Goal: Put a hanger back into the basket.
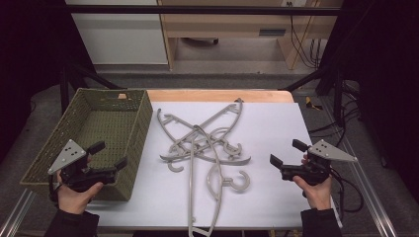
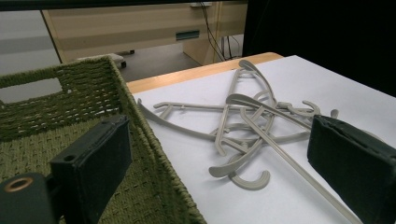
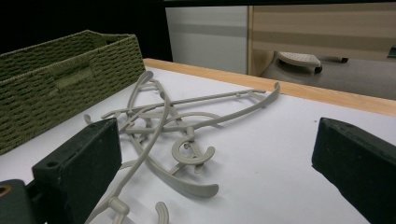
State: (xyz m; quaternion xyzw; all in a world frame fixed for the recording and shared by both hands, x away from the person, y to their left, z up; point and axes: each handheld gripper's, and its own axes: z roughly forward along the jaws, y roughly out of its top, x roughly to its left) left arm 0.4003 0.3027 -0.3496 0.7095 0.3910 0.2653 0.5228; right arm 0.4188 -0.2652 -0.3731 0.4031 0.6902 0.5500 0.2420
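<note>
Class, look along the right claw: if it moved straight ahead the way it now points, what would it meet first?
Most likely the tangled pile of grey hangers, lying between the open right claw and the green basket beyond; depth is uncertain.

No readable text, label, brand, number or sign appears on anything here.

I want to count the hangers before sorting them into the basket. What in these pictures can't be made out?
- Hangers: in the high view they overlap in a tangle, so the exact count is unclear.
- The long hanger's near end: cut off by the bottom edge of the high view.
- Basket: its near inside corner is hidden by the left gripper in the high view.
- Nearest hooks: cut off by the bottom edge of the right gripper view.
</note>
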